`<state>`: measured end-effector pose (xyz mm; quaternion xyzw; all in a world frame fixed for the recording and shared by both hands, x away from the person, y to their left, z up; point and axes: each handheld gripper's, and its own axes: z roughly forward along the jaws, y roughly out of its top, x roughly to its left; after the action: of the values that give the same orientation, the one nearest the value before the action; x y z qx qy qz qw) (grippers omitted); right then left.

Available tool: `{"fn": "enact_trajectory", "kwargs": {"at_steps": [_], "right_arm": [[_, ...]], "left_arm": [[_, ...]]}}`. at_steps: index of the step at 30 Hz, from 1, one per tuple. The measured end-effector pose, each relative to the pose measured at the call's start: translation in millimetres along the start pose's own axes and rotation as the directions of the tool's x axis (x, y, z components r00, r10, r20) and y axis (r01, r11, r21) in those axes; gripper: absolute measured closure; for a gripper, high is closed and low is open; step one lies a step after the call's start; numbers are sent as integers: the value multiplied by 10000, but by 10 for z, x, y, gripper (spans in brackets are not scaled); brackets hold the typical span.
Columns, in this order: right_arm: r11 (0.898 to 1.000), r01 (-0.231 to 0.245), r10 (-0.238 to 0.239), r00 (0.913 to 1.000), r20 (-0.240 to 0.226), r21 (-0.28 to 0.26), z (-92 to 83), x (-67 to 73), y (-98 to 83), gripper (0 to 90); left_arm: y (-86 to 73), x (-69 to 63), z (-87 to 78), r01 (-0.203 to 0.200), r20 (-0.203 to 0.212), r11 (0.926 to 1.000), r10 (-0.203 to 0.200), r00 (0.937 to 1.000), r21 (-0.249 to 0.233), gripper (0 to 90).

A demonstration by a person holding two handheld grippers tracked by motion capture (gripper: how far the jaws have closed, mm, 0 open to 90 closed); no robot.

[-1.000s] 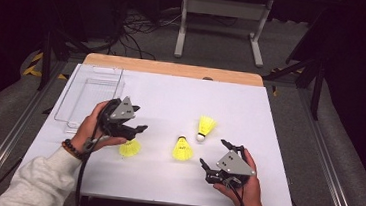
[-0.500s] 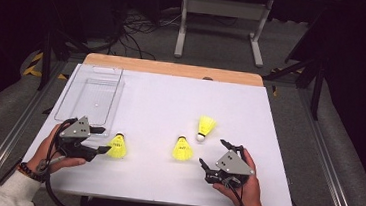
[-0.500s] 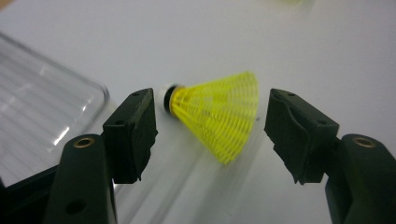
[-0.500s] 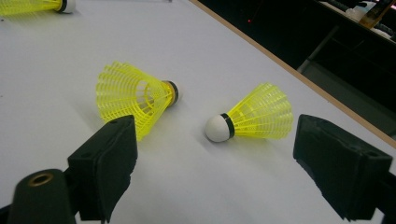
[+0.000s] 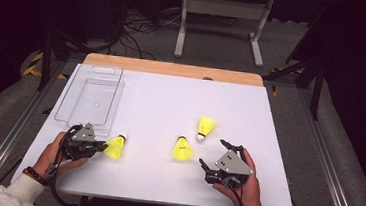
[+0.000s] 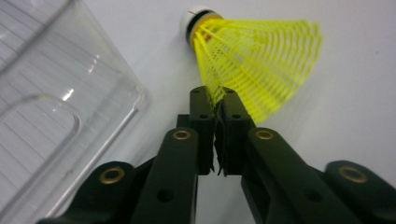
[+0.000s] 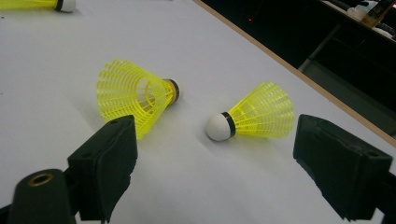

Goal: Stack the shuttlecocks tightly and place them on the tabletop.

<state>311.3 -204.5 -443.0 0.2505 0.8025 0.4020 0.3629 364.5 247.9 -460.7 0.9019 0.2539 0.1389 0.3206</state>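
Left fingers (image 6: 215, 114) just clenched on shuttlecock skirt (image 6: 261, 60), clear tray (image 6: 56, 93) just beside, right fingers (image 7: 210, 154) released near two shuttlecocks (image 7: 135, 95)

Clear plastic tray (image 5: 91, 95) at white table's (image 5: 161, 101) left; metal stand (image 5: 224, 9), cables (image 5: 132, 26) on floor behind.

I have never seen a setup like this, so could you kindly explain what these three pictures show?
A person sits at a white table and holds a black hand-held two-jaw gripper in each hand; there is no robot arm. The high view looks down from above. The other two pictures come from cameras riding on each gripper, looking along its jaws. On the table lie three yellow plastic shuttlecocks with white tips and a clear plastic tray. The left gripper has just closed and pinches the skirt edge of the left shuttlecock. The right gripper rests open, facing the middle shuttlecock and the right shuttlecock.
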Motion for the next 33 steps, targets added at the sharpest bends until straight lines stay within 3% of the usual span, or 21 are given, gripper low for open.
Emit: {"fn": "enact_trajectory", "kwargs": {"at_steps": [2, 5, 6, 7, 9, 14, 15, 20, 24, 27, 33], "right_arm": [[10000, 12, -11, 10000, -27, 22, 3, 3, 1, 146], [10000, 13, -13, 10000, -42, 57, 10, 3, -1, 146], [10000, 17, -17, 10000, -27, 66, 12, 2, -1, 146], [10000, 25, -25, 10000, -22, 63, 11, 3, -1, 146], [10000, 22, -22, 10000, -31, 57, 9, 3, -2, 146], [10000, 1, -1, 10000, 11, 69, 10, -3, -4, 146], [10000, 21, -21, 10000, 14, 85, 12, -1, -4, 146], [9999, 34, -34, 10000, -8, 106, 14, 0, -7, 146], [9999, -9, 10, 10000, -12, 141, 20, -5, -12, 145], [9999, 11, -11, 10000, -17, 144, 20, -6, -12, 145], [9999, 63, -62, 10000, -48, 143, 14, -4, -11, 144]], "left_arm": [[86, -44, -31, -95, -258, 9995, 87, 9996, -304, 895], [197, -101, -39, -725, -995, 9970, 695, 9926, -268, 900], [197, -101, -39, -725, -995, 9970, 695, 9926, -268, 900], [269, -114, -58, -1012, -1021, 9935, 955, 9902, -520, 900], [321, -111, -61, -1091, -1195, 9928, 1026, 9875, -492, 900], [471, -113, 18, -865, -1532, 9949, 777, 9851, -518, 900], [508, -124, 60, -1026, -1772, 9945, 971, 9794, -222, 900], [512, -103, 147, -833, -1679, 9965, 822, 9824, 4, 900], [488, -82, 210, -366, -1751, 9992, 386, 9838, 150, 891], [488, -106, 269, -419, -1849, 9987, 465, 9817, 287, 886], [447, -131, 296, -281, -1487, 9995, 296, 9884, 120, 637]]}}
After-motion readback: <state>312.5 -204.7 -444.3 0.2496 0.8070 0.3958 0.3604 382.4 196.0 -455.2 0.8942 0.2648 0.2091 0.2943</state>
